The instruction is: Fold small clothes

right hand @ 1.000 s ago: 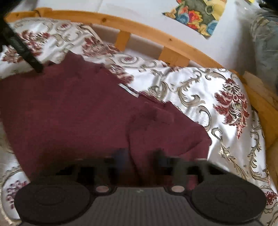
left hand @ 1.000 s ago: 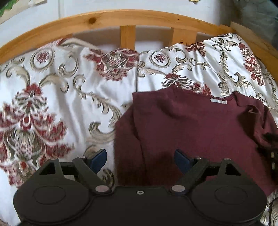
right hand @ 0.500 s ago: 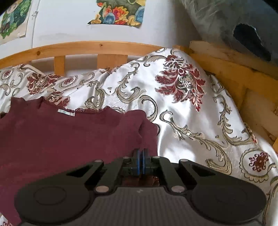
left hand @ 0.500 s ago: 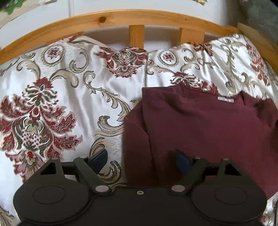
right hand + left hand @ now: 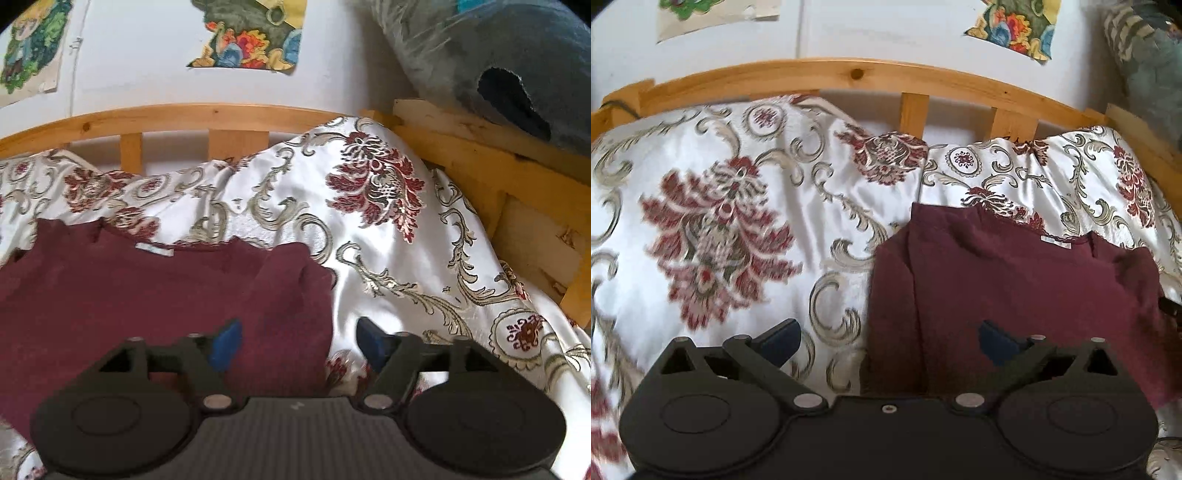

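Change: both grippers are now standing back from the top; right gripper [image 5: 297,341], clamped shut half a second ago, has just been opening its jaws, and nothing is pinched between them now.
Meaning: right sleeve is lying released, folded in over the body; both sides look folded in, so the lengthwise fold is probably coming next.
Bedspread [image 5: 720,229]: floral, white and red, is covering the bed and carrying the garment.
Top [image 5: 1015,295]: maroon, is lying flat on the bedspread, right of centre in the left view.
Axis: long axis is running from the grippers toward the headboard [image 5: 849,74]; neckline and label [image 5: 1055,242] are pointing at the headboard, hem is sitting hidden under the grippers.
Left gripper [image 5: 888,341]: jaws are standing wide, having just been opening further, straddling the top's left folded edge without pressing it.
Right gripper: jaws are gaping wide over the right edge.
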`<act>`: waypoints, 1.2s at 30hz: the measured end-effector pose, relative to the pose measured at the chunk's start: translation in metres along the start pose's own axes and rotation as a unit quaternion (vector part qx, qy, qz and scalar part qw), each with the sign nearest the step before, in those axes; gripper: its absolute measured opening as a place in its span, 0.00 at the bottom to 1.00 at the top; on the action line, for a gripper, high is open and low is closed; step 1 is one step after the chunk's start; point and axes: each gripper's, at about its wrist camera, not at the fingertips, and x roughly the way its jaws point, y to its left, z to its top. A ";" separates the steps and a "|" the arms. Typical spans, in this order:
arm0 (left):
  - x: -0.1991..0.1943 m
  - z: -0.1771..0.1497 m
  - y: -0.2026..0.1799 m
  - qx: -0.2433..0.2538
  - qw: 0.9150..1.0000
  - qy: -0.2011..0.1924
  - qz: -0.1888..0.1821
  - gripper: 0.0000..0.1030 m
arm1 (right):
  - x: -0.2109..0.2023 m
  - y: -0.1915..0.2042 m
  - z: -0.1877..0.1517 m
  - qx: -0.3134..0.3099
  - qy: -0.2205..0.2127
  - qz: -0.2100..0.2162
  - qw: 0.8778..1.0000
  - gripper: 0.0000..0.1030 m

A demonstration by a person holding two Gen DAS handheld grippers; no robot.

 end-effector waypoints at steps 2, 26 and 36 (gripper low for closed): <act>-0.006 -0.007 0.000 -0.013 1.000 0.003 -0.004 0.99 | -0.008 0.006 -0.002 -0.004 0.001 0.003 1.000 0.86; -0.002 -0.034 -0.007 -0.033 0.998 0.032 -0.049 0.99 | -0.051 0.088 -0.019 -0.036 -0.016 0.036 0.999 1.00; 0.013 -0.035 -0.015 -0.002 0.998 0.050 -0.044 0.99 | -0.052 0.108 -0.026 -0.052 -0.047 0.029 0.997 1.00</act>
